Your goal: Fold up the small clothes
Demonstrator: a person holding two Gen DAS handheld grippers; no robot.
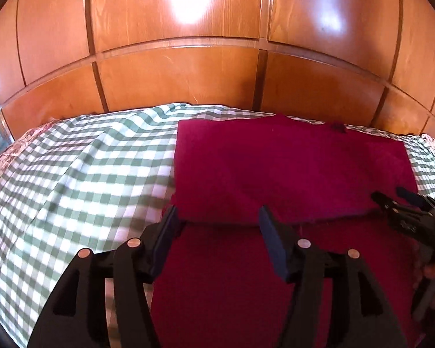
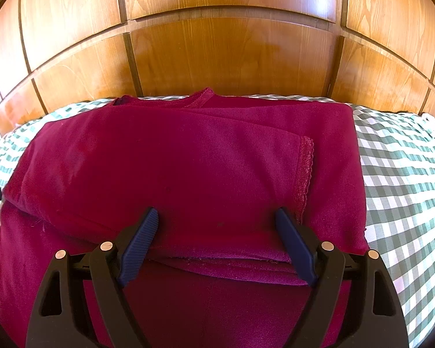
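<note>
Wood panelling is backing the bed point(image 1: 72, 159); both grippers, left point(image 1: 217, 217) and right point(image 2: 217, 217), are hovering with fingers spread, empty, over the half-folded maroon garment point(image 2: 174, 159). Grip matching corners near the bed's front edge, keeping hems aligned.

Bed against a wooden panel wall

Glossy orange-brown panels point(image 1: 182, 78) split by darker grooves rise behind a bed point(image 1: 81, 168) covered in a green-and-white checked sheet; bright light glares off the upper panels, and sunlit bands cross the sheet.
</note>
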